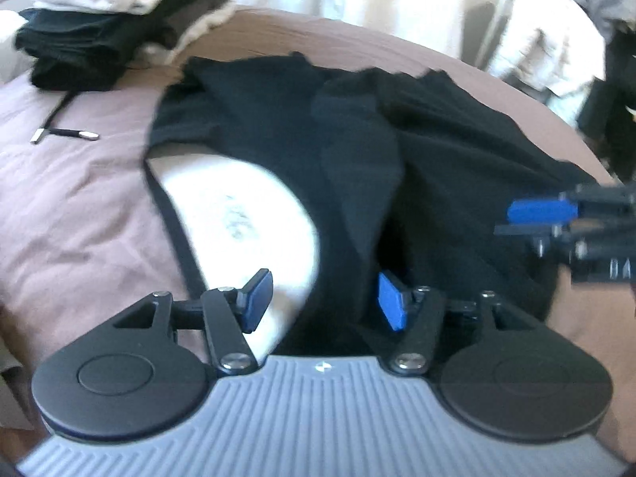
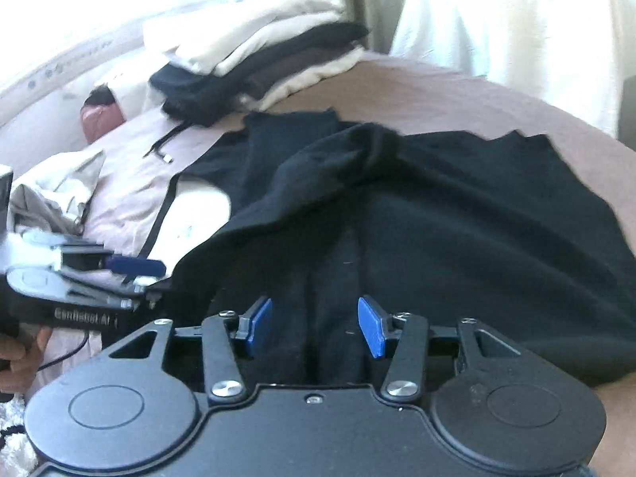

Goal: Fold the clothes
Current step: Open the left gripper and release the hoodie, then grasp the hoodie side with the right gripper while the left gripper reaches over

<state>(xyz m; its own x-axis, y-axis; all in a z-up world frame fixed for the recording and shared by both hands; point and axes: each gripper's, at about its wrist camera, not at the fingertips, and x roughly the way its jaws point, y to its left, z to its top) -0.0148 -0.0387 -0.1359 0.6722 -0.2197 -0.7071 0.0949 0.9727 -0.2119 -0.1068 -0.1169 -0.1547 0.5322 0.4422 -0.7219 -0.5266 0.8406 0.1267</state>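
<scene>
Black garment (image 1: 278, 127): being displayed spread and rumpled across the middle of the bed (image 1: 79, 206), a ridge of bunched cloth running through its centre; a white panel (image 1: 238, 218) is being shown at its near left part, edged by a thin black strap.

Left claw (image 1: 322, 302): being held with jaws standing wide, nothing gripped, over the near edge of the garment, one blue pad (image 1: 258, 298) lying above the white panel, the other above black cloth.

Right claw (image 2: 314, 326): being held with jaws standing wide, nothing gripped, low over the near black cloth, to the right of the left claw.

Folded stack (image 2: 258, 63): being kept at the far left of the bed, cream and dark pieces layered, apart from the garment.

Drawcord (image 1: 63, 131): being left trailing on the bed near the stack.
</scene>
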